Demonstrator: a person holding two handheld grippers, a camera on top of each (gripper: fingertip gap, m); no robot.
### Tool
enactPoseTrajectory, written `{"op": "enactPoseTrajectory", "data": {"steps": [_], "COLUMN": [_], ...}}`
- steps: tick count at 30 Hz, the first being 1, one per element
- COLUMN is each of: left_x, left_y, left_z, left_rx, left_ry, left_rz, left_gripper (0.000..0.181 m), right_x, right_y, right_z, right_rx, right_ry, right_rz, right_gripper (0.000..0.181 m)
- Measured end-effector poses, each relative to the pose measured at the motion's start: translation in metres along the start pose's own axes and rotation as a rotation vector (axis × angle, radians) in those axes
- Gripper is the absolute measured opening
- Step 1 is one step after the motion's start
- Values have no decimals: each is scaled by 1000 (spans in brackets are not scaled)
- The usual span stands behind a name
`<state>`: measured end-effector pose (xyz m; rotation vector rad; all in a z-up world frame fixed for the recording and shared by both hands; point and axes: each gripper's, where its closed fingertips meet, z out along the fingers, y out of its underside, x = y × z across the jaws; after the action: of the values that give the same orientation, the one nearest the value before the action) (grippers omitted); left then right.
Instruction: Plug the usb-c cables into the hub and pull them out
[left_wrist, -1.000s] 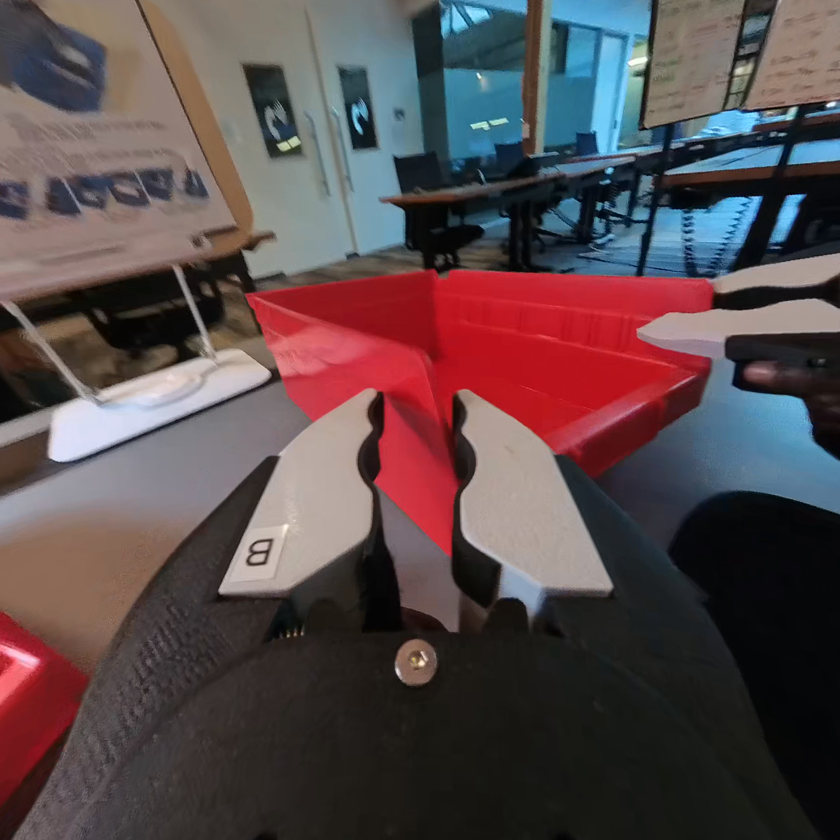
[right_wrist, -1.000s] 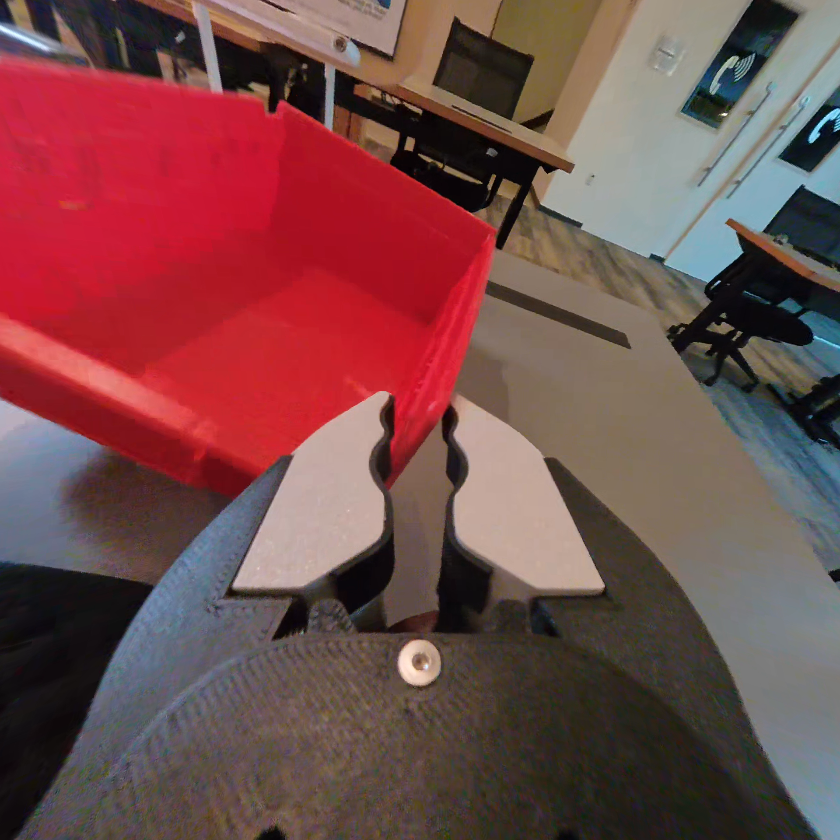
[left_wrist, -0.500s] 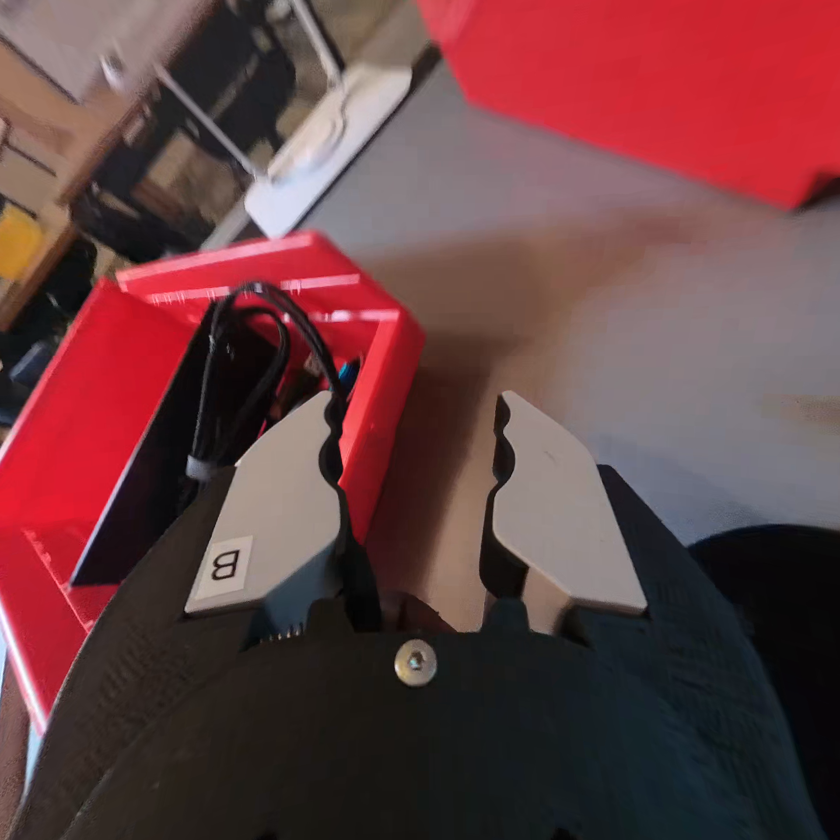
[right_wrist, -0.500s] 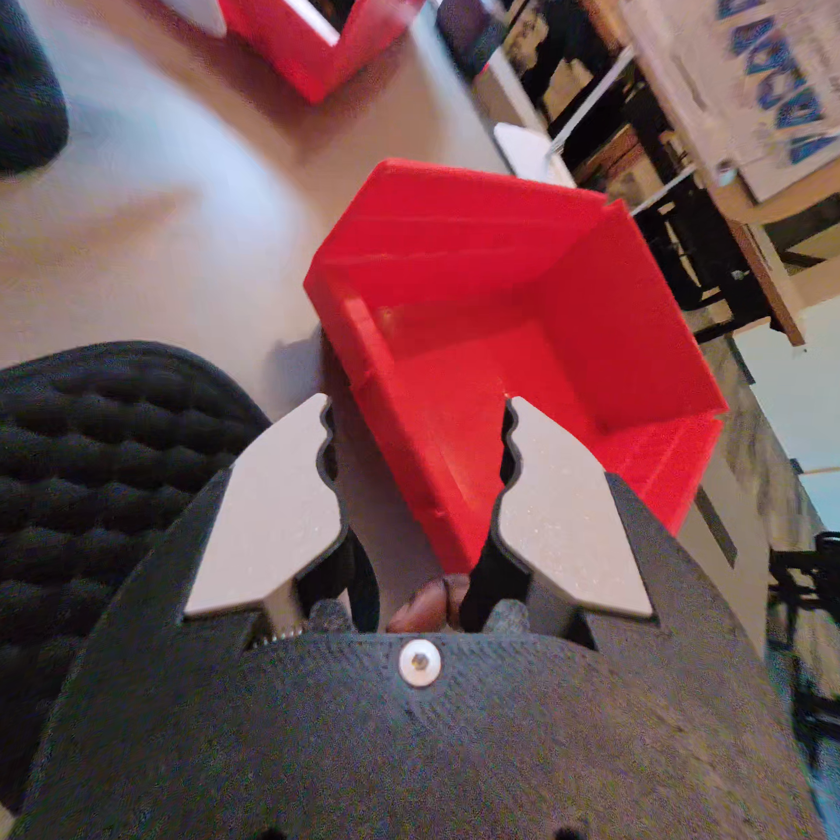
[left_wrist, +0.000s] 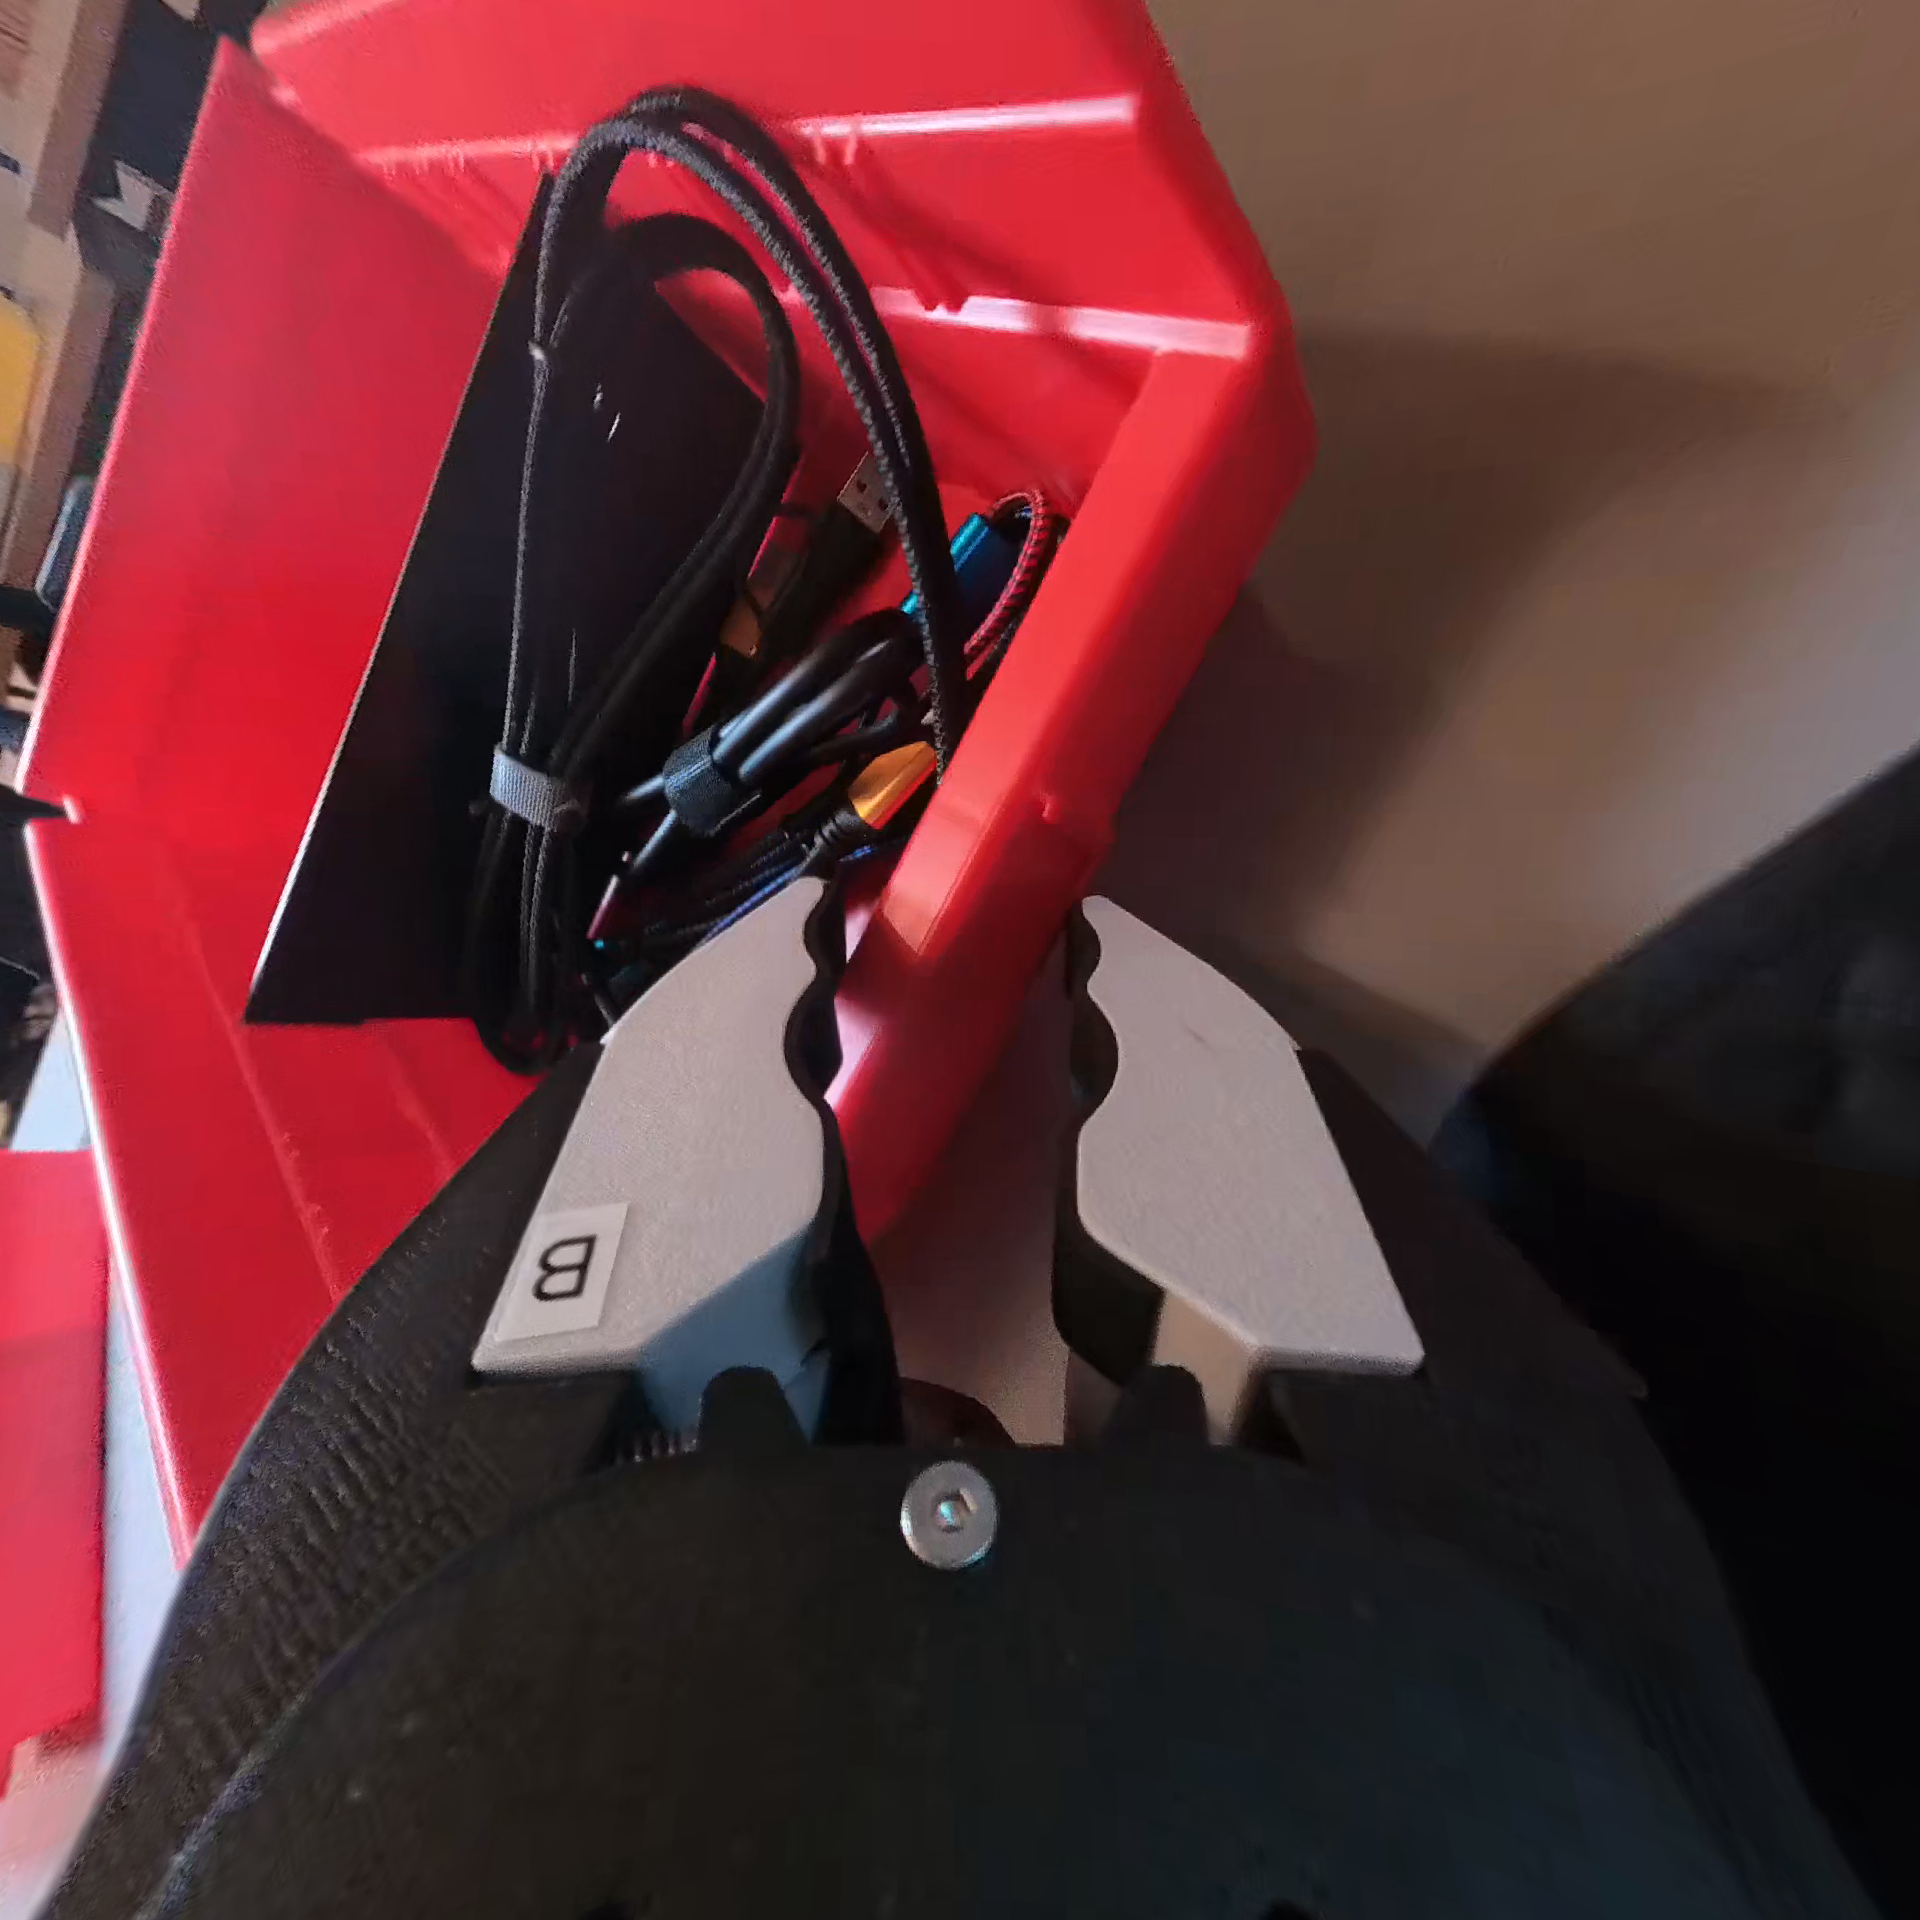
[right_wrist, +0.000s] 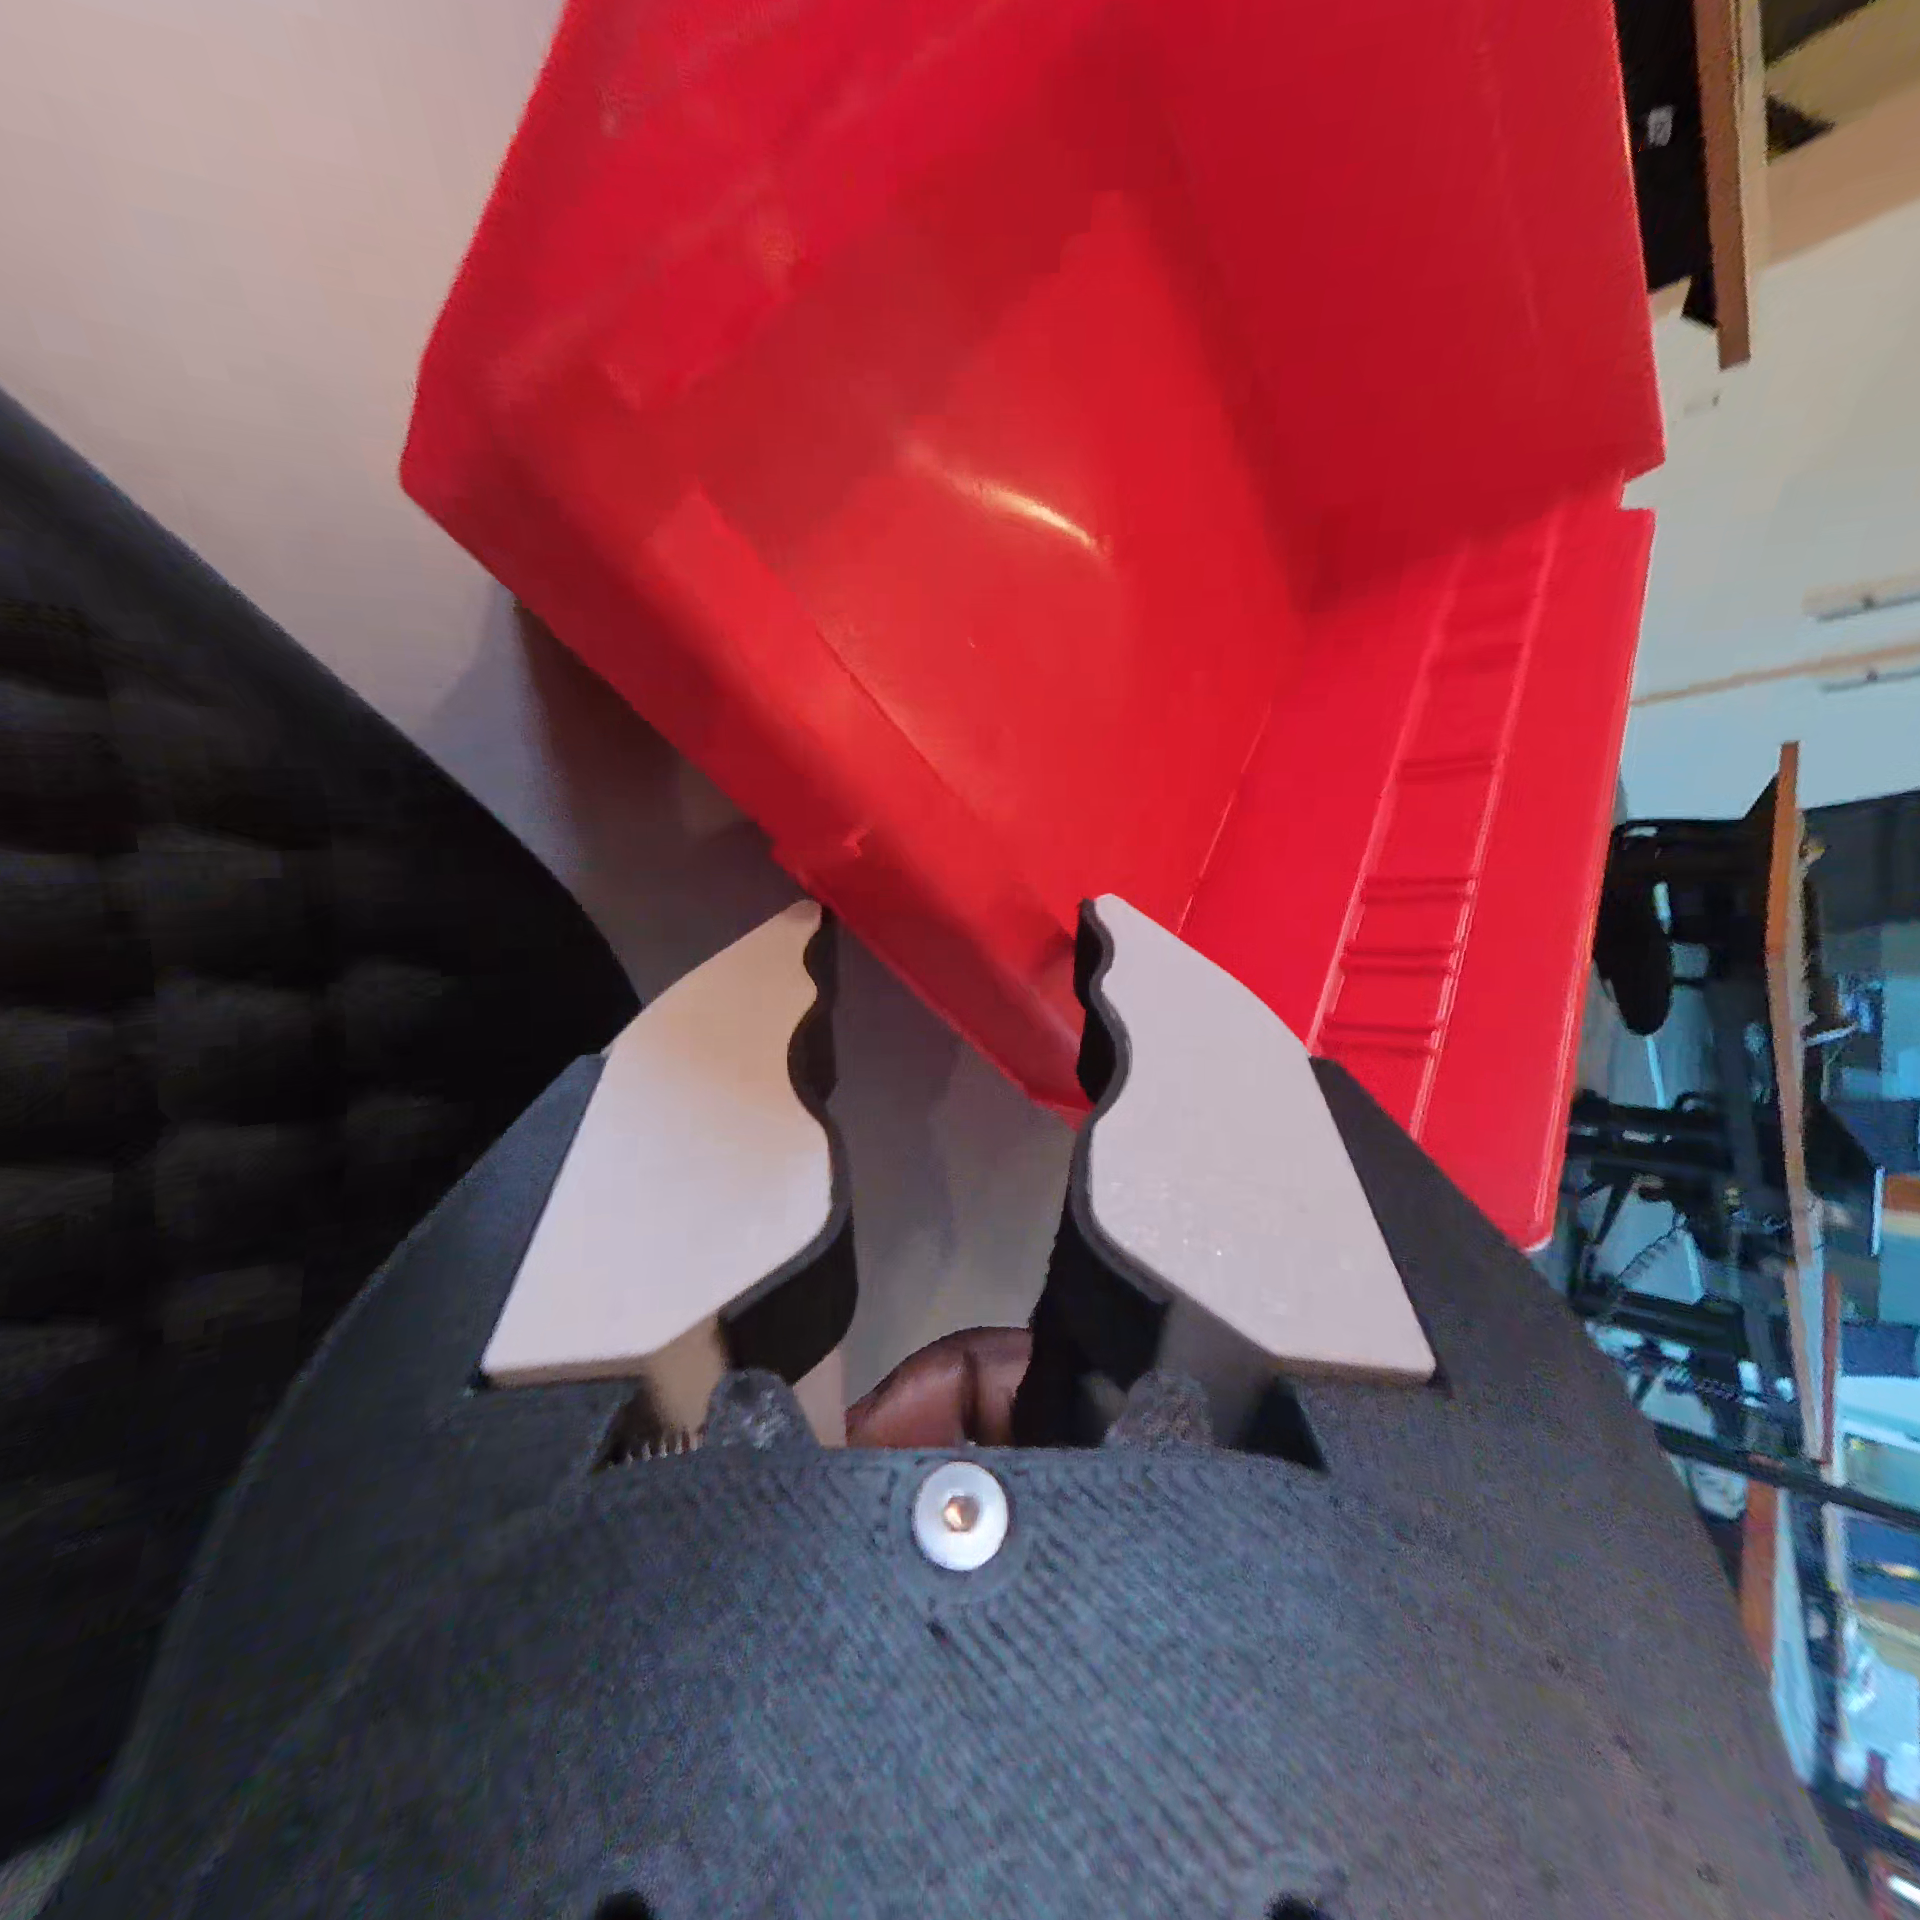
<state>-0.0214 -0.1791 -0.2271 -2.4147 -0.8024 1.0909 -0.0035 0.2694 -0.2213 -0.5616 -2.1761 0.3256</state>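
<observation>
In the left wrist view a red bin (left_wrist: 1174, 540) holds a tangle of cables (left_wrist: 727, 665): black braided ones, a red-and-black one, plugs with blue and gold shells, beside a black divider (left_wrist: 447, 727). My left gripper (left_wrist: 945, 914) is open and empty, its jaws astride the bin's near wall. In the right wrist view my right gripper (right_wrist: 945, 914) is open and empty over the near corner of an empty red bin (right_wrist: 644, 582). No hub shows in either view.
The bins stand on a grey table (left_wrist: 1558, 468). A black padded thing (right_wrist: 177, 883) lies at the left of the right wrist view and shows at the right of the left wrist view (left_wrist: 1714, 1195). Office desks and chairs (right_wrist: 1714, 1039) lie beyond the table.
Both grippers have tilted from looking across the room to looking down and have opened. The left moved onto the bin with cables, the right closed in on the empty bin.
</observation>
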Motion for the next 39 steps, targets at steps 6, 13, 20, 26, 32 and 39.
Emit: {"op": "enactPoseTrajectory", "data": {"steps": [6,13,20,26,32,39], "left_x": [-6,-14,-24,-24,-10,-80], "left_y": [42,83,122,134,105,48], "left_z": [-30,-60,-84,-95,-123,-180], "left_rx": [-6,19,56,83,288,665], "left_ry": [24,32,-10,-37,207,72], "left_rz": [51,62,143,122,-225,-682], "left_gripper": [41,41,44,46,64,71], "right_x": [19,36,47,50,87,112], "right_y": [41,96,130,138,34,-35], "right_z": [-7,-26,-39,-46,-138,-262], "right_rx": [-58,-116,-72,-35,761,1841], "right_ry": [67,124,204,240,254,-9], "right_rz": [70,140,161,201,503,881], "right_gripper": [44,43,43,46,60,118]}}
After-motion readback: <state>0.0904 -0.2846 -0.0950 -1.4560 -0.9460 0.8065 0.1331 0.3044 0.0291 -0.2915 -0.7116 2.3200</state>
